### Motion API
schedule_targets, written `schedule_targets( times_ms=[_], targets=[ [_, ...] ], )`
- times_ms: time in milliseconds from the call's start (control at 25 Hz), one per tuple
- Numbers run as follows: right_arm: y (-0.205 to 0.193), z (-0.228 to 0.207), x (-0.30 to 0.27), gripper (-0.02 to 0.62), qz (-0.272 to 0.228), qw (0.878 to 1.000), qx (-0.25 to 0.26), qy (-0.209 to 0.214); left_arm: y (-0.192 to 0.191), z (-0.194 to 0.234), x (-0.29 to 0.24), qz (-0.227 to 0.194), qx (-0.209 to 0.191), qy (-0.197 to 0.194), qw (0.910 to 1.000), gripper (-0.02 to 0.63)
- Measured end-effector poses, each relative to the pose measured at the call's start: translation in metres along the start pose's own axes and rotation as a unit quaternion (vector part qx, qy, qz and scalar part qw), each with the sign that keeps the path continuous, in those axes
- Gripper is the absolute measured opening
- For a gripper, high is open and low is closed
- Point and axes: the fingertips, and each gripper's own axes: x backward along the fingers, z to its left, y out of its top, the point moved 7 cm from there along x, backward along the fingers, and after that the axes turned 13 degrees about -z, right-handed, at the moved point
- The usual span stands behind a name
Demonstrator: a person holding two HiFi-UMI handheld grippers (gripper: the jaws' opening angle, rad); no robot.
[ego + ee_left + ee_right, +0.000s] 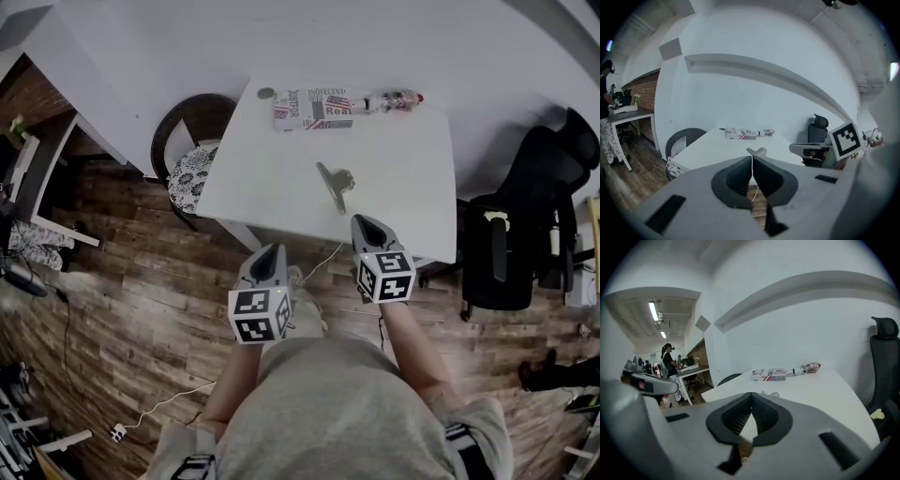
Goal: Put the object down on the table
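Observation:
A grey metal clip-like object [335, 183] lies on the white table [272, 169], near its front edge. It also shows just past the jaw tips in the left gripper view [757, 151]. My left gripper [275, 249] [752, 158] is held off the table's front edge, over the floor, shut with nothing in it. My right gripper [362, 221] [750, 395] hovers at the table's front edge, a little right of and short of the object, also shut and empty. Neither gripper touches the object.
A printed box [314, 110], a plastic bottle [394, 100] and a small round lid [266, 93] sit along the table's far edge. A wicker chair [192, 155] stands left of the table, a black office chair [525, 234] right. A white cable [159, 408] crosses the wooden floor.

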Motion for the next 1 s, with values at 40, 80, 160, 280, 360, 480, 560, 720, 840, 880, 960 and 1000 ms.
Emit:
schedule_targets(
  times_ms=[40,80,160,280,360,480,560,720,840,880,960,1000],
  targets=[
    [0.002,0.004,0.007,-0.003,-0.004,1.0,0.0,0.002,-0.001,-0.002,0.004,-0.001,-0.001,0.0,1.0,0.009],
    [0.003,0.007,0.014,-0.003,-0.007,1.0,-0.001,0.004,-0.002,-0.004,0.008,-0.002,-0.001,0.0,1.0,0.009],
    [0.006,0.015,0.028,-0.003,-0.013,1.0,-0.001,0.009,-0.004,-0.008,0.018,-0.004,-0.004,-0.001,1.0,0.009],
    [0.008,0.025,0.047,-0.003,-0.022,1.0,0.001,0.017,-0.007,-0.014,0.03,-0.007,-0.009,-0.004,0.9999,0.009],
    [0.009,0.03,0.058,-0.003,-0.026,0.999,0.003,0.019,-0.009,-0.018,0.037,-0.01,-0.011,-0.006,0.9999,0.009],
    [0.01,0.037,0.074,-0.003,-0.031,0.999,0.003,0.021,-0.012,-0.023,0.045,-0.011,-0.012,-0.009,0.9998,0.009],
    [0.011,0.042,0.083,-0.003,-0.033,0.999,0.002,0.024,-0.013,-0.027,0.049,-0.012,-0.012,-0.011,0.9998,0.009],
    [0.012,0.051,0.095,-0.003,-0.037,0.999,0.003,0.031,-0.013,-0.031,0.054,-0.018,-0.01,-0.012,0.9997,0.009],
    [0.013,0.055,0.096,-0.003,-0.039,0.999,0.002,0.035,-0.012,-0.031,0.056,-0.022,-0.009,-0.012,0.9997,0.009],
    [0.013,0.055,0.096,-0.003,-0.04,0.999,0.001,0.036,-0.011,-0.031,0.055,-0.022,-0.009,-0.012,0.9996,0.009],
    [0.014,0.056,0.097,-0.003,-0.043,0.998,0.0,0.037,-0.01,-0.032,0.055,-0.023,-0.01,-0.012,0.9996,0.009],
    [0.015,0.056,0.097,-0.003,-0.044,0.998,-0.001,0.037,-0.01,-0.032,0.055,-0.024,-0.01,-0.013,0.9996,0.009]
  ],
)
